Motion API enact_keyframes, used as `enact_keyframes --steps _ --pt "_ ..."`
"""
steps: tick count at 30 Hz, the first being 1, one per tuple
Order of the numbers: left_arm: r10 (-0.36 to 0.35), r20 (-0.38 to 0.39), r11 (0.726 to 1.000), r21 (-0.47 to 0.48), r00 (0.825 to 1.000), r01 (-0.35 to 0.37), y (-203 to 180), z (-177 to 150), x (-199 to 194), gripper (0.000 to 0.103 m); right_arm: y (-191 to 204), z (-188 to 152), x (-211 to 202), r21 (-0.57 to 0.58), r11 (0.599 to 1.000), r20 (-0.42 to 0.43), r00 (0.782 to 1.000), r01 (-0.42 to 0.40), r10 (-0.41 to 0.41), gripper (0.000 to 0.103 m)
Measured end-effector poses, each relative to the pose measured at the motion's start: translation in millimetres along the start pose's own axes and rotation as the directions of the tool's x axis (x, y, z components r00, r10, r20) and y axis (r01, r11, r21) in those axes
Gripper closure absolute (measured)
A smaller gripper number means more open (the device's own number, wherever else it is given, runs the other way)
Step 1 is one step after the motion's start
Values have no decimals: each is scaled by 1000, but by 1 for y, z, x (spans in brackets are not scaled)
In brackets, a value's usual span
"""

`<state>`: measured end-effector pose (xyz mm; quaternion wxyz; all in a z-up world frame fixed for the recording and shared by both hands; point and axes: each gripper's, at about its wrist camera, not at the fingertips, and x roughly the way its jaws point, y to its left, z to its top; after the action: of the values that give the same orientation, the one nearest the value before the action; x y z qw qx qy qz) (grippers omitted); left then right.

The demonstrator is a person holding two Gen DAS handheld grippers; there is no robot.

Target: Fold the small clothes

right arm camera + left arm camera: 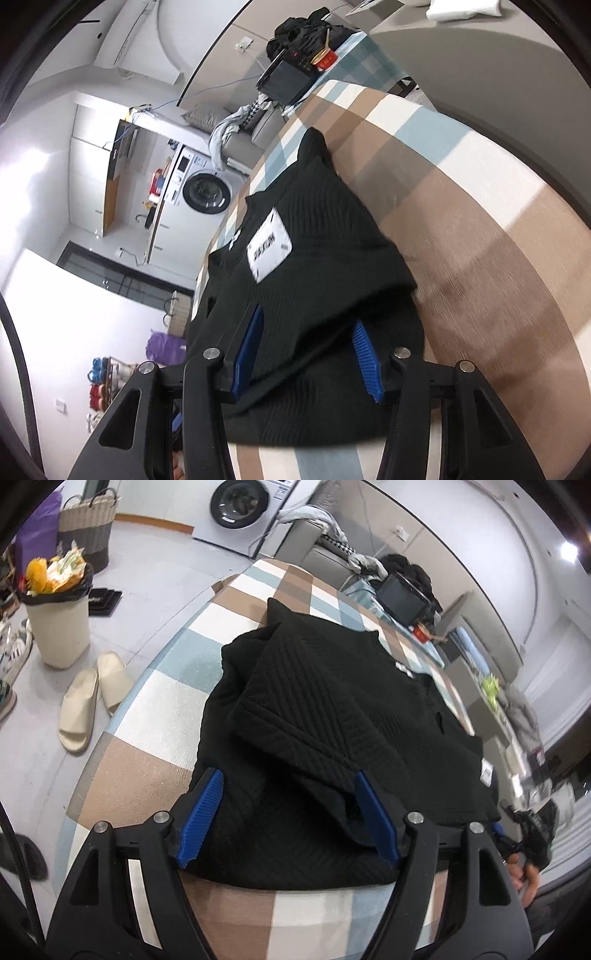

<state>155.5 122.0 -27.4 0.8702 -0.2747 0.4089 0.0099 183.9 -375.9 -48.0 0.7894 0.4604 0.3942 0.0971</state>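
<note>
Left wrist view: the left claw (288, 812) stands apart, its blue pads clear of the black knit garment (332, 720), which lies partly folded on the checked table (147, 760). Next, I judge, grip the near hem evenly. Slippers (92, 701) and a bin (59, 627) stay far left, no obstacle.

Right wrist view: the right claw (308, 347) is also apart over the garment's near edge, seemingly gripping nothing, though blur hampers. A white label (269, 245) faces up
</note>
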Motion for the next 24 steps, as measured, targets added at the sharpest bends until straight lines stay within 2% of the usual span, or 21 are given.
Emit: enact_keyframes --steps 5,9,11,14,17,20,23,24 --pt "-12 8 1000 -25 1000 12 0 4 2 33 18 3 5 -69 997 32 999 18 -16 54" --pt "38 7 999 -14 999 -38 -7 18 24 33 18 3 10 -67 997 16 999 29 -28 54" --pt "41 -6 999 -28 999 -41 -9 22 33 33 15 0 8 -62 998 13 1000 27 -26 54" --pt "24 32 1000 -10 999 -24 -19 27 33 33 13 -6 2 -63 997 6 999 34 -34 54" --pt "-21 60 1000 22 998 20 -28 34 32 46 12 -12 -5 -72 997 2 999 40 -40 54" --pt "-2 53 999 38 999 0 -33 41 40 51 11 -12 -4 -71 996 2 999 47 -47 54" --pt "20 33 1000 6 999 -20 -29 48 51 70 13 -8 1 -73 995 7 998 70 -70 54" --pt "25 24 1000 -3 999 -25 -28 51 56 81 15 -8 1 -78 994 12 997 79 -78 54"
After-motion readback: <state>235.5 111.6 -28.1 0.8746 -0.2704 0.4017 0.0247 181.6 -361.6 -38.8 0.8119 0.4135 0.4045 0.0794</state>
